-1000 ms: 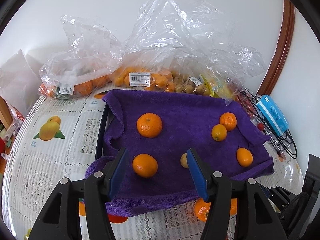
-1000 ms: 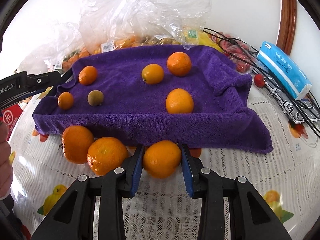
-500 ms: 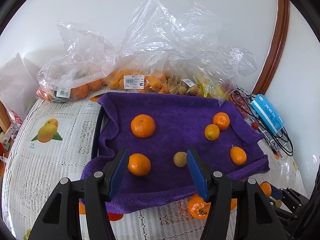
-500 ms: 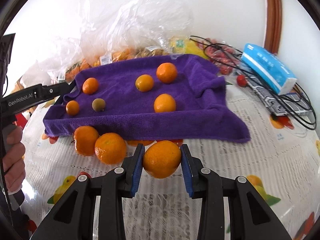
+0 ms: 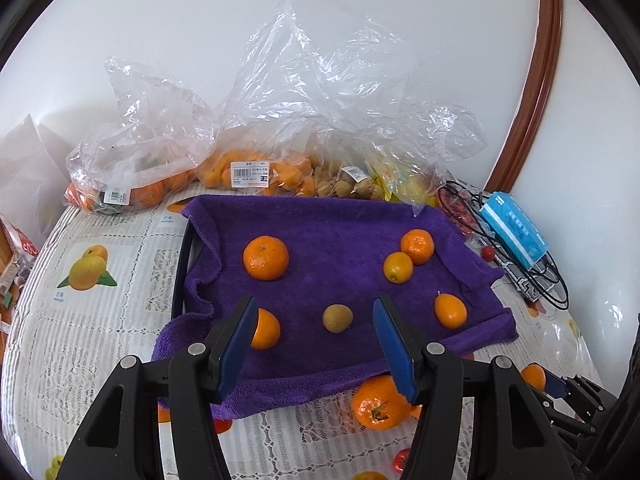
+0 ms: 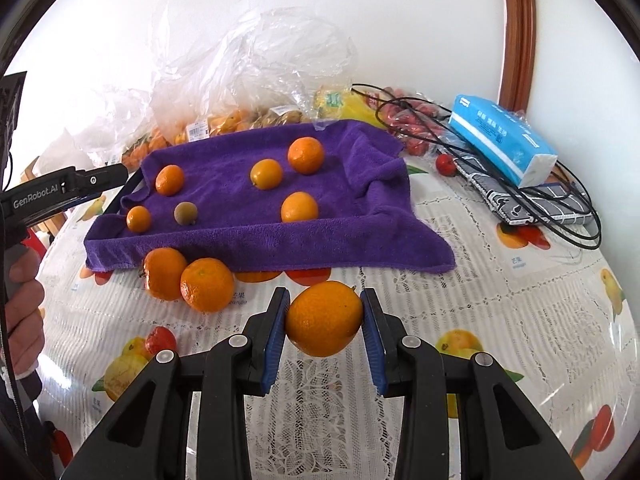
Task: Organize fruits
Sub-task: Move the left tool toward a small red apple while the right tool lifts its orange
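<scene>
above the surface (image 6: pixel 500 300), the right tool (image 6: pixel 325 316) clamps a round, glossy, dimpled orange (image 6: pixel 324 318); the left tool (image 5: pixel 314 332) gapes empty.

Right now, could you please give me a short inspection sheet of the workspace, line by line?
Surface: round table under a fruit-print cloth; a purple towel is spread on it.
Job's things: six fruits on the towel, five orange and one small brown fruit; two oranges on the cloth by the towel's near edge; one orange is held.
Clutter: plastic bags of fruit behind the towel; blue tissue pack.
Grippers: right gripper, jaws shut on the orange, clear of the table; left gripper, jaws open and empty over the towel.
Cables: black cables looped beside the tissue pack.
Surroundings: white wall, brown wooden trim.
</scene>
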The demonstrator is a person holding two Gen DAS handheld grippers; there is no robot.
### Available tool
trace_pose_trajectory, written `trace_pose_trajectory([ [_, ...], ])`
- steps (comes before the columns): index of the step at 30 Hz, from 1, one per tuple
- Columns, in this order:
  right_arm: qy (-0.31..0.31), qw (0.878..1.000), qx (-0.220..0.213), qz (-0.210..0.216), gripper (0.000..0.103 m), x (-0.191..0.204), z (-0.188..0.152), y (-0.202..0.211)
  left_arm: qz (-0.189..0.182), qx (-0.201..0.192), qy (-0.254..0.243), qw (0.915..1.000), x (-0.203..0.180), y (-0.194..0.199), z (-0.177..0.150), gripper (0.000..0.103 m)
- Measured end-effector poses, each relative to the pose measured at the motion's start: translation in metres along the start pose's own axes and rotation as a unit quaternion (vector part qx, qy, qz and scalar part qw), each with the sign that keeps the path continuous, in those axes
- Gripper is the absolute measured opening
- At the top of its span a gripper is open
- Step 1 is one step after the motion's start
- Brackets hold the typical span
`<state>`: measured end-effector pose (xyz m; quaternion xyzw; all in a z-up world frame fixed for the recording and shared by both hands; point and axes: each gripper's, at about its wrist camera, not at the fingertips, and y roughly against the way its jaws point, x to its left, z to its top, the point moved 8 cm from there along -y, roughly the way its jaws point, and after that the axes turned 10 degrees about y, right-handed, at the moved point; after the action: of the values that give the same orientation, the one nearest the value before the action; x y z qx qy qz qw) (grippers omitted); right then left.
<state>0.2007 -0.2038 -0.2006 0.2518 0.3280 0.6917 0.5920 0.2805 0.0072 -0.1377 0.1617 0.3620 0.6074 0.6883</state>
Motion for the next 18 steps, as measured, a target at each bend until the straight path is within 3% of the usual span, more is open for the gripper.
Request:
trace_pose_trajectory([
  [13,-0.006,1.0,-0.024,-0.008,0.036,-0.003,0.009,0.025,0.003,0.018,0.006,0.9998,0.012,0.015,-0.024,0.059],
  [18,-0.007,1.0,-0.027,-0.007,0.036,-0.006,0.006,0.031,-0.005,0.045,0.025,0.9987,0.025,0.022,-0.047,0.06],
])
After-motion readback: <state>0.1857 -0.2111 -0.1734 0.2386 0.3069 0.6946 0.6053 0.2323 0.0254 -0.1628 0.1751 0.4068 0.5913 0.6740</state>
